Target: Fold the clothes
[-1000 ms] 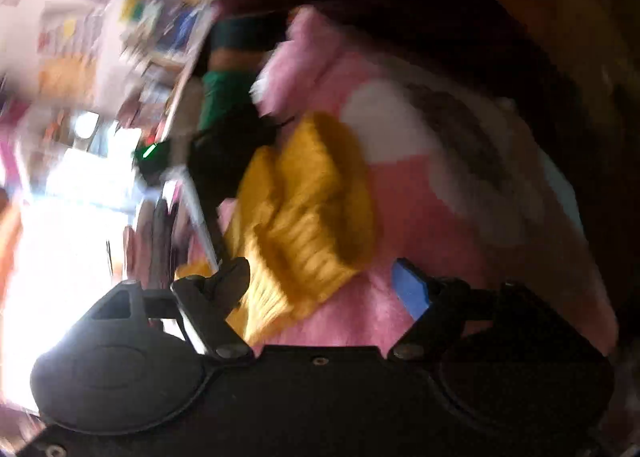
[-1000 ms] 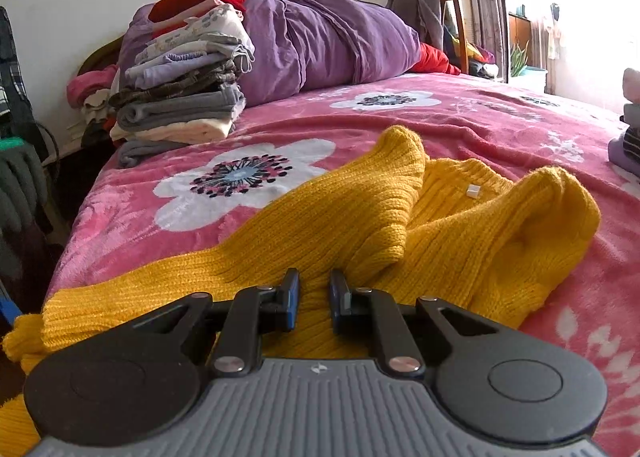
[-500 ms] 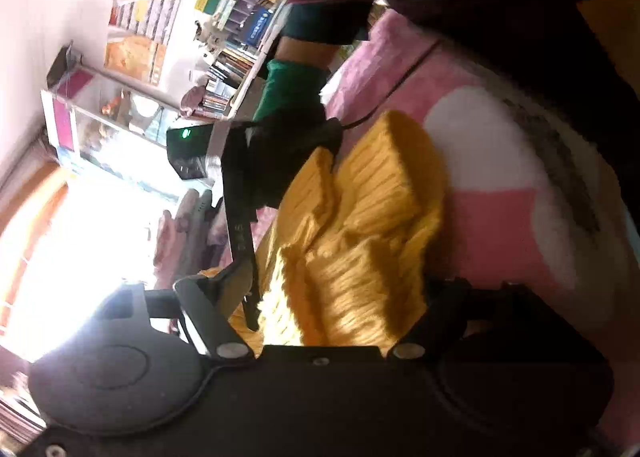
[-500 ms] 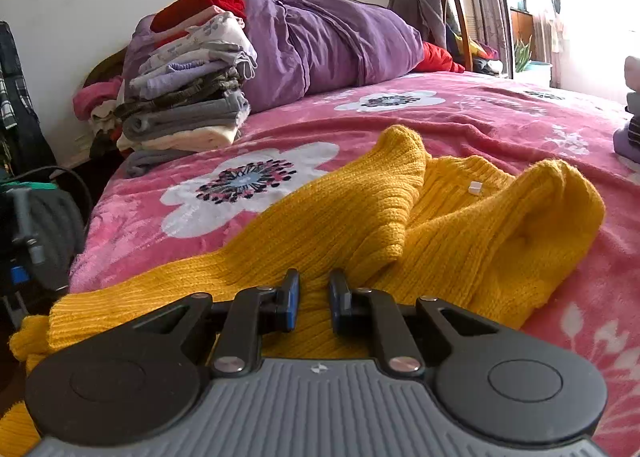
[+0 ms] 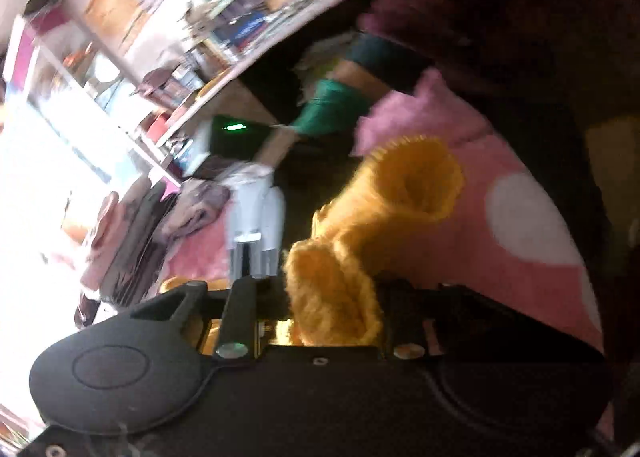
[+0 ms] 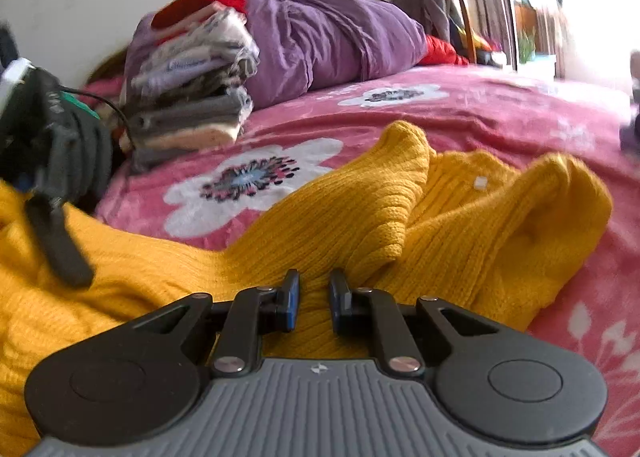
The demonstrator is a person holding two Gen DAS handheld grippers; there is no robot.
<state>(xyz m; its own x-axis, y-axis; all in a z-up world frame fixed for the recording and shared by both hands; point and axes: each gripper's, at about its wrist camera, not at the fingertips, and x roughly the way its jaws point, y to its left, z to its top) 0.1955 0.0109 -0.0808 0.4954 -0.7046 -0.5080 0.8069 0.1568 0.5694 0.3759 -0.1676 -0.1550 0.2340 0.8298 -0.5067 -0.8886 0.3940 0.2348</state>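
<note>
The yellow knit sweater lies rumpled on the pink flowered bed, in front of the stack of folded clothes and the purple bundle by the wall. Half a second ago the left tool had the knit bunched loosely between wide-set fingers; now a thick wad of sweater hem sits pinched between them, so the left tool looks clenched on the sweater, with a ribbed cuff gaping open just beyond it. The blur in the left wrist view suggests that hand is in motion. In the right wrist view the left tool now shows at the far left edge, down on the near end of the sweater, where 1 second ago only a sliver of it showed beside the bed.

The right tool has barely shifted: its 2 blue-padded fingers stay close together with a strip of knit showing in the gap, low on the sweater's near edge; whether they truly grip the fabric I cannot tell.

Judging from this, both ends of the near edge are being secured, which readies the sweater to be lifted or spread flat; the fold itself is not yet begun
</note>
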